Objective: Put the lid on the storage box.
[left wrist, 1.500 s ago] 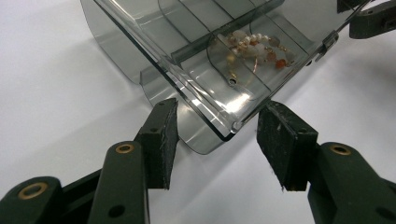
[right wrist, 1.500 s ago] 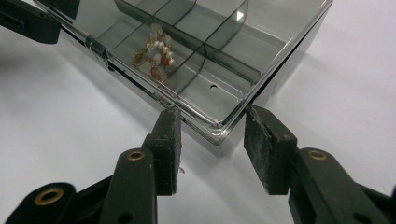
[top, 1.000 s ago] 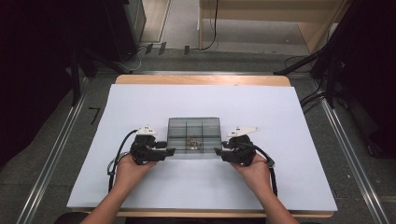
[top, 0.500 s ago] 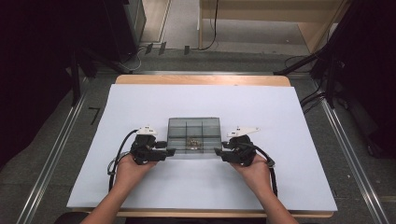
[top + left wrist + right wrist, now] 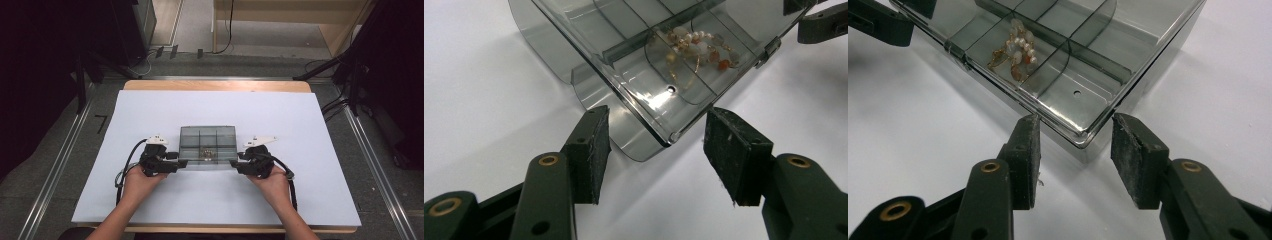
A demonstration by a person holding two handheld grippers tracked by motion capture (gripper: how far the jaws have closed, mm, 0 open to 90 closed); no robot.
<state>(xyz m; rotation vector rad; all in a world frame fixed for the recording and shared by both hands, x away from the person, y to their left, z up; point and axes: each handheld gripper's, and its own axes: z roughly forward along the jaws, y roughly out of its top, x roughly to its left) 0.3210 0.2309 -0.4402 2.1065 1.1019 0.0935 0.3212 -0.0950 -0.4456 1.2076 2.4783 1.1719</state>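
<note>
A smoky clear compartment box [image 5: 207, 141] lies shut at the middle of the white table. A string of pale and orange beads [image 5: 694, 45] rests in one front compartment. My left gripper [image 5: 179, 163] sits at the box's front left corner. In the left gripper view its pads [image 5: 591, 150] stand apart on either side of that corner [image 5: 670, 136] without pressing it, and the jaws have just been opening. My right gripper [image 5: 234, 163] stands open at the front right corner, its pads [image 5: 1138, 155] flanking the corner [image 5: 1083, 142] with gaps.
The white sheet [image 5: 300, 125] covers the table, whose wooden edge [image 5: 215, 85] shows at the far side. Metal rails [image 5: 372, 165] run along both sides on the floor, with dark stands and cables beyond. Each gripper's cable [image 5: 127, 160] loops beside its wrist.
</note>
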